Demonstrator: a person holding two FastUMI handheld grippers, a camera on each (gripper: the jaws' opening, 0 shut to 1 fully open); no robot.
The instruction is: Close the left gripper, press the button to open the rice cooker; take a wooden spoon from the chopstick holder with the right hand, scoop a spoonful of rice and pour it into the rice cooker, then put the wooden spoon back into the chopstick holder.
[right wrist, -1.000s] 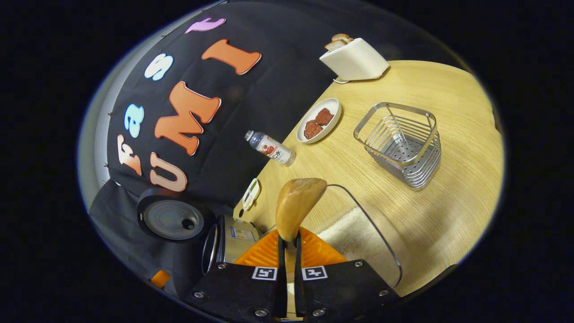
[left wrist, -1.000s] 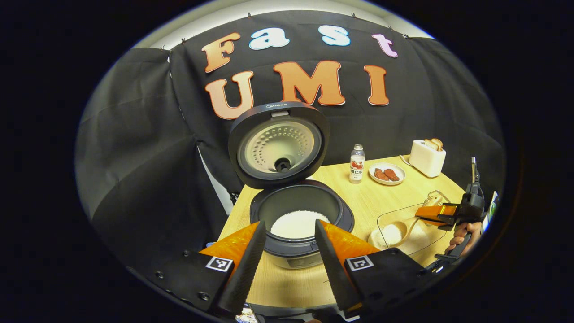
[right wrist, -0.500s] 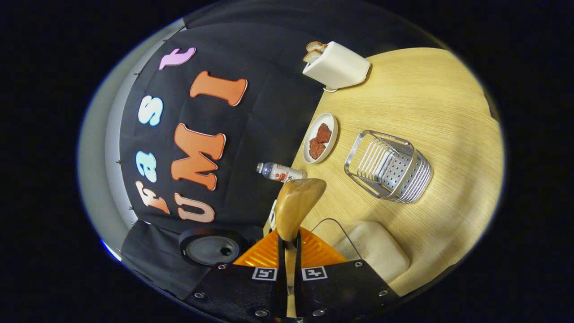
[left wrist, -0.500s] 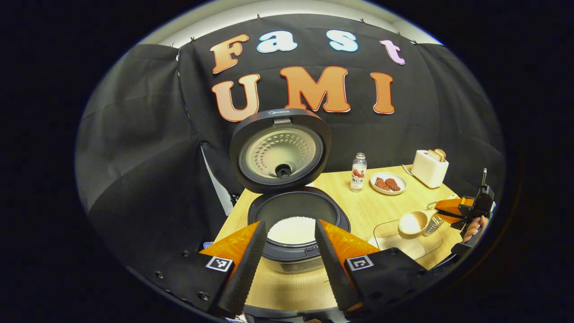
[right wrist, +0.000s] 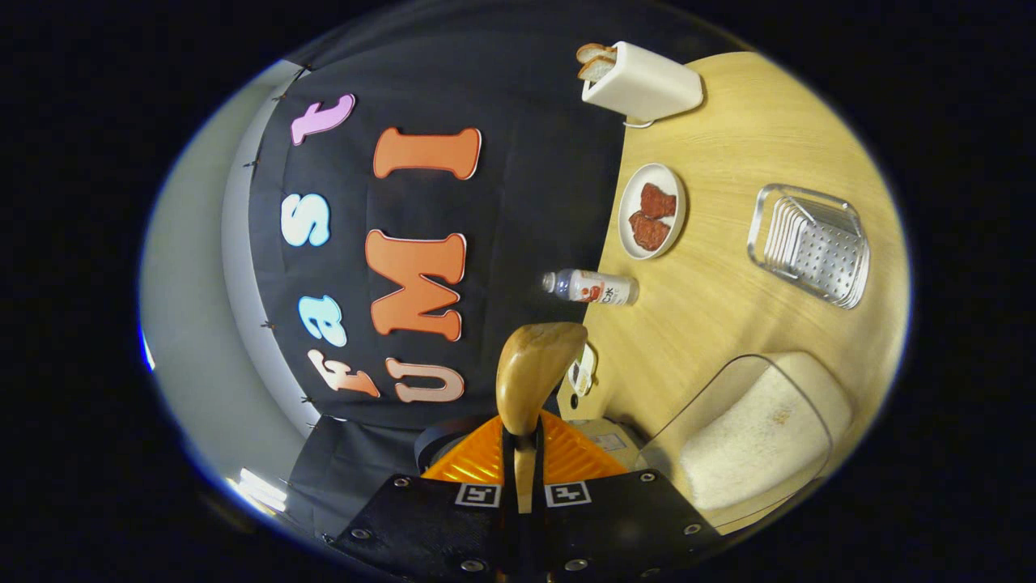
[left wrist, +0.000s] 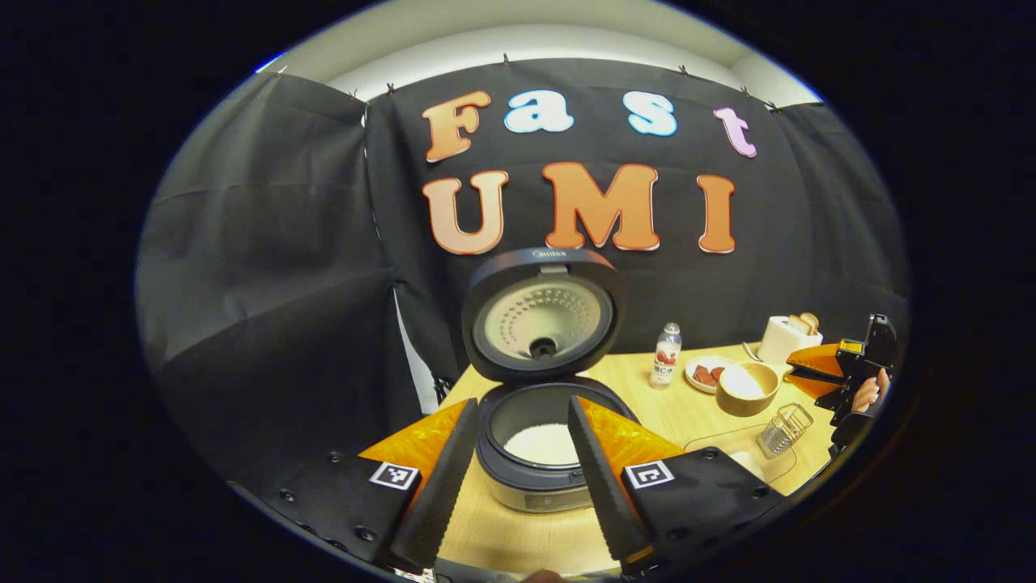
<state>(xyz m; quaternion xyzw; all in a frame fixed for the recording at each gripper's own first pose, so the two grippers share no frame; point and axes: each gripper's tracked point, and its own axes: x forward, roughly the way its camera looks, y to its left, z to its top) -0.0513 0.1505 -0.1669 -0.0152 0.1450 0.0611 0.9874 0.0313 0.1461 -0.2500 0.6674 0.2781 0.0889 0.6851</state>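
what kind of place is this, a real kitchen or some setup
Likely a staged kitchen booth, not a home: black cloth walls behind a wooden table set with an open rice cooker, a toaster holding bread, and a plate of meat.

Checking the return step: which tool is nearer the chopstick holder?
Right. The right tool, shut on the spoon, is just above the chopstick holder. The left tool is back by the rice cooker, far from it.

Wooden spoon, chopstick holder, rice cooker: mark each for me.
wooden spoon (right wrist: 536, 368), right gripper view, back of the bowl
chopstick holder (right wrist: 812, 243), right gripper view, perforated base
rice cooker (left wrist: 541, 314), left gripper view, inside of the raised lid
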